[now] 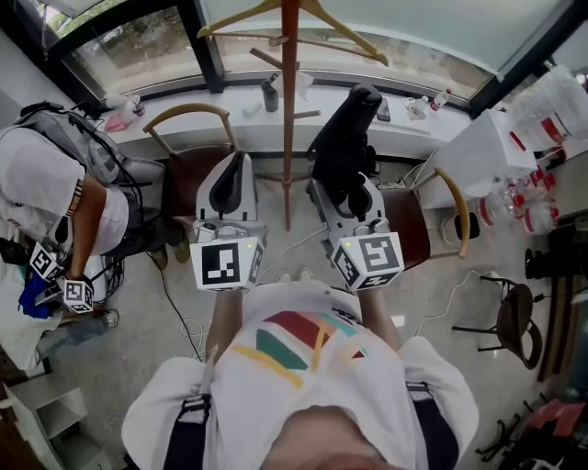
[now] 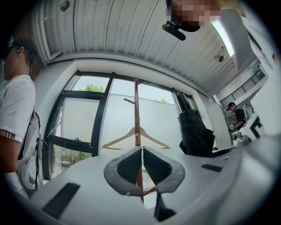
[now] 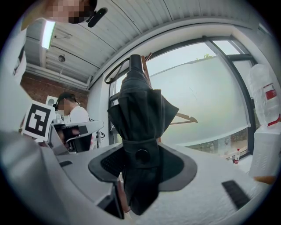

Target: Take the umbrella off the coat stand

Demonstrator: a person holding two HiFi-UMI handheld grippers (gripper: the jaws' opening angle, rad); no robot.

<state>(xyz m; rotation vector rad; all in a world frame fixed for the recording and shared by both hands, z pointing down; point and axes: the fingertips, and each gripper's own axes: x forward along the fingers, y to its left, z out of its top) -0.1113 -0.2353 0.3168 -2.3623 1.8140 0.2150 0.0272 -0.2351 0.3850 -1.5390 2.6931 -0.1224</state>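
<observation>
The black folded umbrella (image 1: 347, 138) stands upright, apart from the wooden coat stand (image 1: 289, 110), with my right gripper (image 1: 345, 191) shut around its strapped lower part. In the right gripper view the umbrella (image 3: 139, 118) fills the gap between the pads (image 3: 109, 163), its tip pointing up, and the stand is mostly hidden behind it. My left gripper (image 1: 231, 181) is shut on nothing just left of the pole. In the left gripper view the closed jaws of my left gripper (image 2: 142, 169) line up with the pole (image 2: 137, 114); the umbrella (image 2: 196, 134) shows to the right.
A wooden hanger (image 1: 294, 16) hangs high on the stand. Two chairs (image 1: 188, 115) flank the stand's base. The windowsill (image 1: 248, 103) behind holds small items. A person (image 1: 55, 197) stands at the left. A white table (image 1: 478, 151) with bottles is at the right, and cables lie on the floor.
</observation>
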